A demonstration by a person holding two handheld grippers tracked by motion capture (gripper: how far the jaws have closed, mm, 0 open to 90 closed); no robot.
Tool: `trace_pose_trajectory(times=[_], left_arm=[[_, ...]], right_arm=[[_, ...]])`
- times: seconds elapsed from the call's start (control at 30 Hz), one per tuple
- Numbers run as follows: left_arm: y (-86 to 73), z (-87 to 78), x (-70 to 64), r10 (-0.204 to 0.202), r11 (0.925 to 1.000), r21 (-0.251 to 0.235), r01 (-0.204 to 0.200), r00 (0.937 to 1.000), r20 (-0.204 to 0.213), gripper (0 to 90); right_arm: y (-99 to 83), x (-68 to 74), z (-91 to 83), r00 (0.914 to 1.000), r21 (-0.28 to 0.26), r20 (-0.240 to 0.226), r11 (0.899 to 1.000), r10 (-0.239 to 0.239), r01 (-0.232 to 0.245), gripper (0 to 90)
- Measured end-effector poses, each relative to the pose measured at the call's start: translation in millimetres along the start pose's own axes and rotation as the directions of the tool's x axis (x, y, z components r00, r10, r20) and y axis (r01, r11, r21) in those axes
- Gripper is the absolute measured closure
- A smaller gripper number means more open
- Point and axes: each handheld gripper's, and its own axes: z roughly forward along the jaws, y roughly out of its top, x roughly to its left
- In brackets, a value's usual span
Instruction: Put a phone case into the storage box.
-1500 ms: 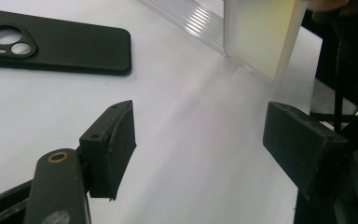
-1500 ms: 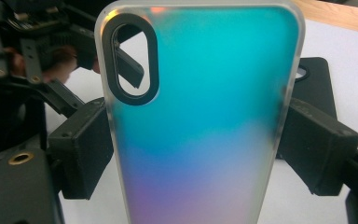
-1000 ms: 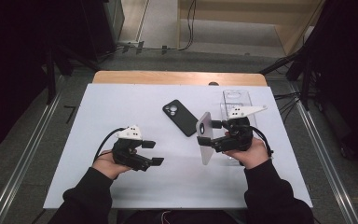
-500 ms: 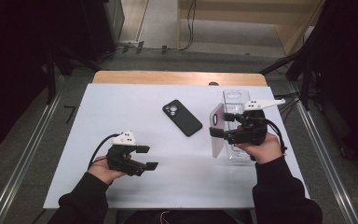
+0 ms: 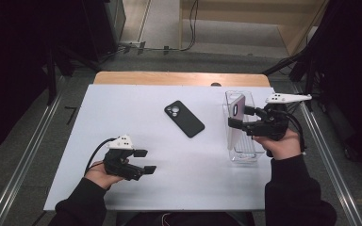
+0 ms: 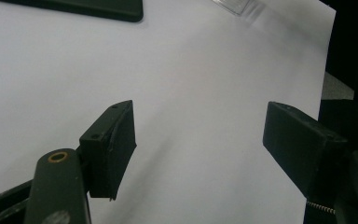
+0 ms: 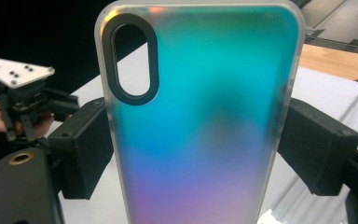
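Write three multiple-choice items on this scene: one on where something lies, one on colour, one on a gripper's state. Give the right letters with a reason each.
1. Where does the black phone lie?
A. inside the clear box
B. flat on the white table, mid-way back
C. in the left gripper

2. What colour is the held phone case?
A. iridescent teal to purple
B. plain red
C. solid black

3. How is the left gripper?
A. shut on the phone
B. shut on the case
C. open, holding nothing

Answers: 1 B, it rests on the table left of the clear box. 2 A, per the right gripper view. 3 C, its jaws stand apart over bare table.
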Motion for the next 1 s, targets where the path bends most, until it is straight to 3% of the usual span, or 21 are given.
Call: trace_pose_trajectory(times=[0.23, 0.33, 0.47, 0.93, 0.97, 1.0], left_arm=[[-3.5, -2.8, 0.9, -0.021, 0.9998, -0.001, 0.021, 0.9996, -0.021, 26.2], [-4.3, -3.8, 1.3, -0.025, 0.9997, -0.002, 0.025, 0.9993, -0.027, 26.2], [-6.2, -5.9, 1.3, -0.04, 0.9992, -0.007, 0.04, 0.9985, -0.037, 26.2], [-5.7, -5.3, 2.0, -0.044, 0.999, -0.01, 0.044, 0.9985, -0.033, 26.2], [-5.7, -5.1, 1.9, -0.043, 0.999, -0.01, 0.043, 0.9985, -0.034, 26.2], [-5.6, -5.1, 2.2, -0.043, 0.999, -0.01, 0.043, 0.9986, -0.032, 26.2]], right_arm=[[0.5, -9.8, -2.1, 0.9926, -0.026, 0.104, 0.998, 0.062, -0.06, 14.7], [0.6, -12.1, -1.2, 0.9851, -0.039, 0.159, 0.997, 0.066, -0.06, 14.7], [2.7, -14.3, -0.3, 0.9668, -0.068, 0.239, 0.995, 0.09, -0.076, 14.7], [12.2, -40.3, 14.4, 0.9264, -0.069, 0.348, 0.989, 0.145, -0.129, 14.7], [12.2, -40.3, 14.4, 0.9264, -0.069, 0.348, 0.989, 0.145, -0.129, 14.7], [15.3, -45.5, 15.2, 0.9183, -0.083, 0.363, 0.987, 0.158, -0.137, 14.6]])
